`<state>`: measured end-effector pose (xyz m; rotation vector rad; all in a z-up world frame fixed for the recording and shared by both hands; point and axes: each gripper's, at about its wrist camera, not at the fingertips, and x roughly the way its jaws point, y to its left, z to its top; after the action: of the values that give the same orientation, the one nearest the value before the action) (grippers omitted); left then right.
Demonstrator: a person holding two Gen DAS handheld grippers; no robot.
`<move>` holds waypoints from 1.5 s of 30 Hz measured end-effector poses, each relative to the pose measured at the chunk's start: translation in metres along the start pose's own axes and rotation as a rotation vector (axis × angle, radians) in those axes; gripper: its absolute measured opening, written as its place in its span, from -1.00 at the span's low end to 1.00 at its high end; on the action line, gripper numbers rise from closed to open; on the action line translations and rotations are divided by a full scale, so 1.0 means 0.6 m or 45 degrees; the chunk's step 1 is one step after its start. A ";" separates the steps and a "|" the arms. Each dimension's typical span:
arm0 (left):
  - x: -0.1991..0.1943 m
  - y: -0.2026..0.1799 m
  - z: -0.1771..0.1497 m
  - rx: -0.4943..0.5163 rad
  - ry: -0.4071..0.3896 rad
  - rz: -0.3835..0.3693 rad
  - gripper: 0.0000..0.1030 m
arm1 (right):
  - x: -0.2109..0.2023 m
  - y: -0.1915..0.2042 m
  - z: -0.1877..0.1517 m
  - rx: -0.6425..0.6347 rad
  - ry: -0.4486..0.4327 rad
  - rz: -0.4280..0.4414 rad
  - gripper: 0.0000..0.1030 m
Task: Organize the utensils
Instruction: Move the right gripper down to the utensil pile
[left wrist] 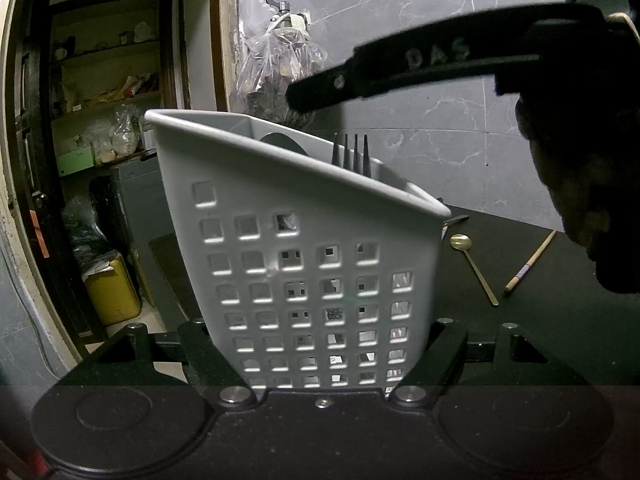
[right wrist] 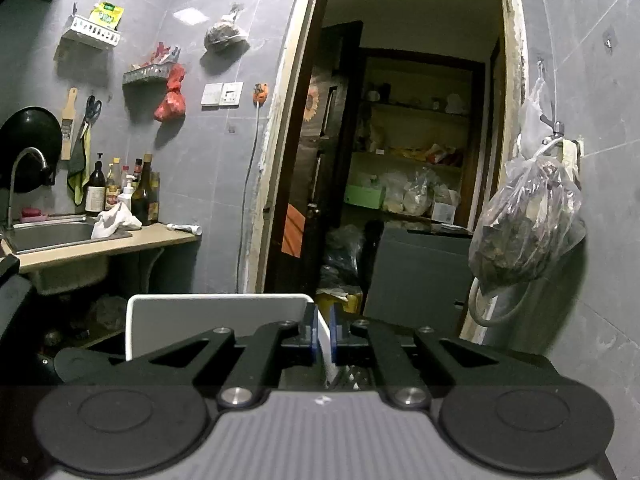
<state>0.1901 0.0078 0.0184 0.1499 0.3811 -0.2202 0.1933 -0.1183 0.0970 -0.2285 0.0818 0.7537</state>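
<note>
The left gripper (left wrist: 320,360) is hugging the grey holder (left wrist: 304,264) tight by its sides, and a fork (left wrist: 352,156) and a dark round-topped utensil (left wrist: 284,145) are already standing inside it. The right gripper (right wrist: 325,332) is hovering over the holder's rim (right wrist: 218,300), its jaws a little apart around a thin white piece I cannot name. Farther back on the black counter (left wrist: 560,312), a gold spoon (left wrist: 474,266) and a chopstick (left wrist: 530,262) are waiting near the far edge.
</note>
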 end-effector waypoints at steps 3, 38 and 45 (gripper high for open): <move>0.000 0.000 0.000 0.001 0.000 0.000 0.49 | -0.012 -0.012 0.003 0.007 -0.038 -0.040 -0.38; -0.001 0.001 0.001 0.003 -0.003 -0.005 0.50 | 0.008 -0.108 -0.177 0.394 0.528 -0.161 0.99; 0.000 0.006 0.001 -0.003 0.001 0.013 0.50 | 0.042 -0.075 -0.177 0.404 0.563 -0.119 0.99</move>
<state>0.1914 0.0112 0.0194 0.1493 0.3810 -0.2099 0.2434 -0.1582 -0.0024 -0.0917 0.6018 0.5773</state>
